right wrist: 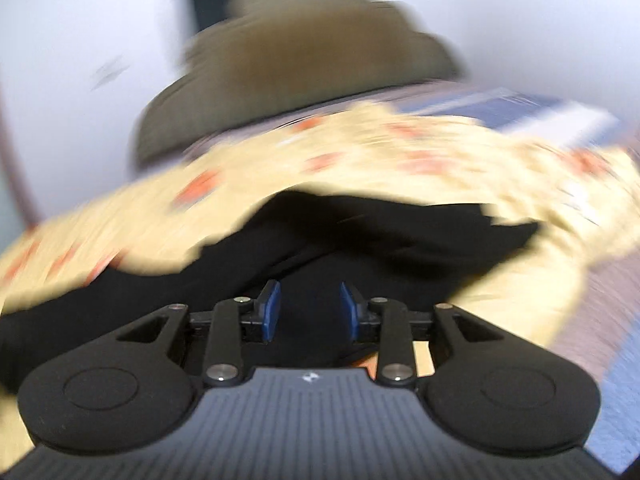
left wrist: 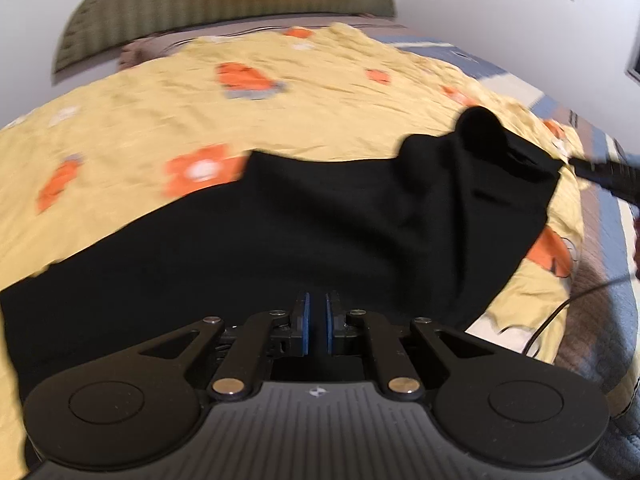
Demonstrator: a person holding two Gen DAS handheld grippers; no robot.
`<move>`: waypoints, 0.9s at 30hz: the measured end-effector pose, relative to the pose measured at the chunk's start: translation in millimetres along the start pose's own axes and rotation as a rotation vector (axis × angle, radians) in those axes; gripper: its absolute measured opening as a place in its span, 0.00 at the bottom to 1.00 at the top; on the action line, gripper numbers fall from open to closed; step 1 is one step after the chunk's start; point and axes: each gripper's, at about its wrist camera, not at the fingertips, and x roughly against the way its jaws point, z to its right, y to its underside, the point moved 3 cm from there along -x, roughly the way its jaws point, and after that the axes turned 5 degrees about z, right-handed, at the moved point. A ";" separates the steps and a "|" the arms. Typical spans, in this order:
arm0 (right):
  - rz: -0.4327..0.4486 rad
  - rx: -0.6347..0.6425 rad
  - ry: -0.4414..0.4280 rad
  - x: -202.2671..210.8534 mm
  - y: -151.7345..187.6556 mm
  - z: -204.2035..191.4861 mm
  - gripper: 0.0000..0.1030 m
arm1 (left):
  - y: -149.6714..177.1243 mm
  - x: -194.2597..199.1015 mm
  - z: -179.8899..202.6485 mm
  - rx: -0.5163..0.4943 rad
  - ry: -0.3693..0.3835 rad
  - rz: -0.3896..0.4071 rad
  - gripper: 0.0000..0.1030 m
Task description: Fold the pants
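Black pants (left wrist: 320, 220) lie spread across a yellow bedspread with orange flowers (left wrist: 160, 112). My left gripper (left wrist: 319, 300) sits at their near edge, its blue pads almost touching and black cloth pinched between them. At the right the cloth rises into a raised fold (left wrist: 480, 128) beside the tip of my right gripper (left wrist: 576, 166). The right wrist view is blurred. There my right gripper (right wrist: 309, 292) stands with its blue pads (right wrist: 272, 312) apart over the pants (right wrist: 380, 232); dark cloth shows in the gap, but the pads do not press on it.
An olive padded headboard (left wrist: 224, 0) backs the bed against a white wall. A blue and grey quilt (left wrist: 600, 240) shows under the bedspread along the right edge. A thin black cable (left wrist: 560, 312) runs over that edge.
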 end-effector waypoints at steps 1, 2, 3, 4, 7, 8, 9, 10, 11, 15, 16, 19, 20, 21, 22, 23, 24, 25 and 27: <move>0.024 -0.072 0.025 -1.1 -5.6 21.0 0.31 | -1.4 -7.4 11.2 -0.015 0.016 0.000 0.07; 0.055 -0.148 0.042 -2.7 -11.4 41.9 0.35 | -3.0 -14.4 20.2 -0.026 0.031 -0.007 0.07; 0.078 -0.205 0.054 -7.9 -16.5 58.2 0.36 | -2.0 -21.3 31.4 -0.038 0.043 -0.015 0.08; 0.085 -0.263 0.077 -11.7 -19.6 77.0 0.36 | -1.4 -27.9 39.5 -0.052 0.057 -0.025 0.08; 0.064 -0.454 0.095 -27.8 -18.9 126.0 0.39 | 5.4 -43.3 60.5 -0.094 0.060 -0.055 0.08; 0.059 -0.546 0.097 -34.0 -15.6 143.1 0.40 | 7.4 -48.1 65.0 -0.109 0.051 -0.059 0.08; 0.058 -0.644 0.096 -40.0 -10.5 159.4 0.41 | 8.3 -51.8 69.0 -0.122 0.039 -0.059 0.08; 0.059 -0.719 0.080 -46.3 -5.3 173.3 0.41 | 9.6 -52.5 73.1 -0.136 0.029 -0.053 0.08; 0.054 -0.774 0.067 -53.7 -0.5 185.6 0.41 | 9.7 -53.3 75.3 -0.146 0.025 -0.045 0.08; 0.058 -0.844 0.069 -69.8 3.8 197.2 0.41 | 7.8 -57.2 76.3 -0.144 0.025 -0.042 0.08; 0.059 -0.833 0.098 -72.4 1.3 198.0 0.38 | 8.3 -56.8 76.1 -0.141 0.027 -0.041 0.08; 0.039 -0.788 0.098 -85.6 -9.4 198.3 0.07 | 9.3 -61.2 78.8 -0.148 0.021 -0.030 0.08; 0.035 -0.776 0.090 -89.1 -14.7 195.5 0.06 | 10.0 -61.0 80.3 -0.156 0.016 -0.025 0.08; 0.030 -0.757 0.079 -92.5 -23.9 191.2 0.06 | 10.5 -60.8 82.1 -0.167 0.010 -0.020 0.08; 0.036 -0.736 0.067 -93.8 -36.4 186.6 0.06 | 11.4 -60.6 83.7 -0.179 0.005 -0.017 0.08; 0.062 -0.713 0.053 -89.8 -51.5 181.0 0.06 | 11.4 -60.7 85.3 -0.187 0.000 -0.016 0.08; 0.119 -0.677 0.026 -82.4 -70.9 172.9 0.05 | 11.5 -60.6 86.1 -0.192 -0.003 -0.015 0.08; 0.186 -0.633 -0.009 -71.0 -90.7 164.2 0.05 | 11.4 -60.7 86.3 -0.191 -0.004 -0.014 0.08; 0.275 -0.568 -0.047 -47.1 -117.0 156.0 0.05 | 11.5 -60.7 85.4 -0.180 0.000 -0.011 0.08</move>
